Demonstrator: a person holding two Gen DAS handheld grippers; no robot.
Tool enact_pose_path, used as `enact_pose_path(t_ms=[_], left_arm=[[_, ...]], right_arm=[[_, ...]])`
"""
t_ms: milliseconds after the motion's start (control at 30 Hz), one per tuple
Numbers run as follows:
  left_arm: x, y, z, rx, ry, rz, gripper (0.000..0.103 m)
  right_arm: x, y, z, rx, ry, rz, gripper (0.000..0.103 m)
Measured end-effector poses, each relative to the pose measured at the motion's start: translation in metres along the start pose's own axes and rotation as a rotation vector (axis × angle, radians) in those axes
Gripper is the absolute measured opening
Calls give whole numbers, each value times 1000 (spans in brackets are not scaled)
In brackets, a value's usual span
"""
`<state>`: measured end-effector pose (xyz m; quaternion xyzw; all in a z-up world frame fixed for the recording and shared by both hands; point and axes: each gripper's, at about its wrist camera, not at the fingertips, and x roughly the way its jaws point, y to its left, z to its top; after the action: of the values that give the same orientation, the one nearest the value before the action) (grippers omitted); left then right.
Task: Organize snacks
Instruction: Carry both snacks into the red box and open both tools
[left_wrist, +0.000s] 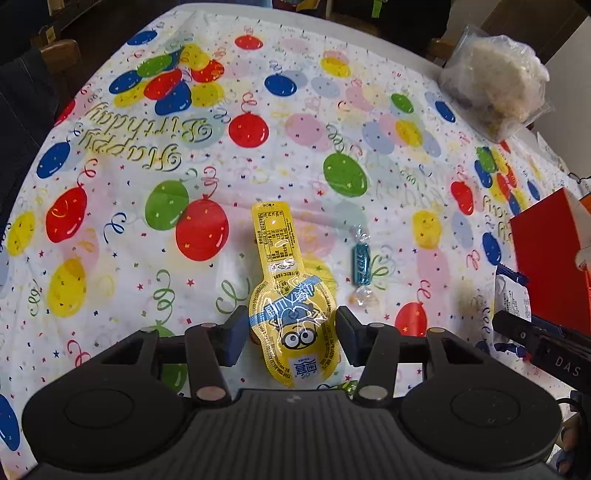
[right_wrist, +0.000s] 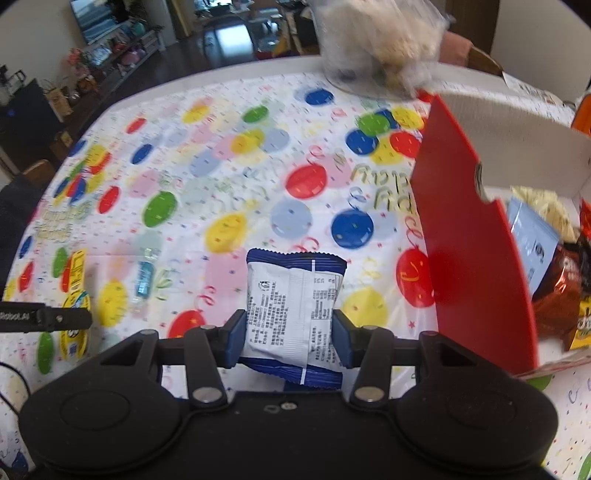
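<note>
While the left gripper (left_wrist: 291, 334) brackets the yellow jelly pouch (left_wrist: 290, 302) on the balloon tablecloth (left_wrist: 258, 155), jaws apart at its sides, a blue candy (left_wrist: 361, 264) lies just beside it. Further right, the right gripper (right_wrist: 288, 338) clamps the white snack packet (right_wrist: 293, 314) near the red box (right_wrist: 469, 243) at the table's right edge.

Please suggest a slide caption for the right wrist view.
Right gripper grips a white-and-blue snack packet beside the red box.
</note>
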<state>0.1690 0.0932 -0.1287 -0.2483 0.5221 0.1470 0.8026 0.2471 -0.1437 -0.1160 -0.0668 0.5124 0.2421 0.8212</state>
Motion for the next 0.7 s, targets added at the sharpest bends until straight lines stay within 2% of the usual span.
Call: enact_pose_path(t_ms=[300,700], left_arm=[[-37,-23,5,57,-81,-43,51],[-71,-89,11,209,-160,-111,51]], right_arm=[[-40,-6,10,-19,-59,35,47],[-88,-45,22,-4,-160,31,47]])
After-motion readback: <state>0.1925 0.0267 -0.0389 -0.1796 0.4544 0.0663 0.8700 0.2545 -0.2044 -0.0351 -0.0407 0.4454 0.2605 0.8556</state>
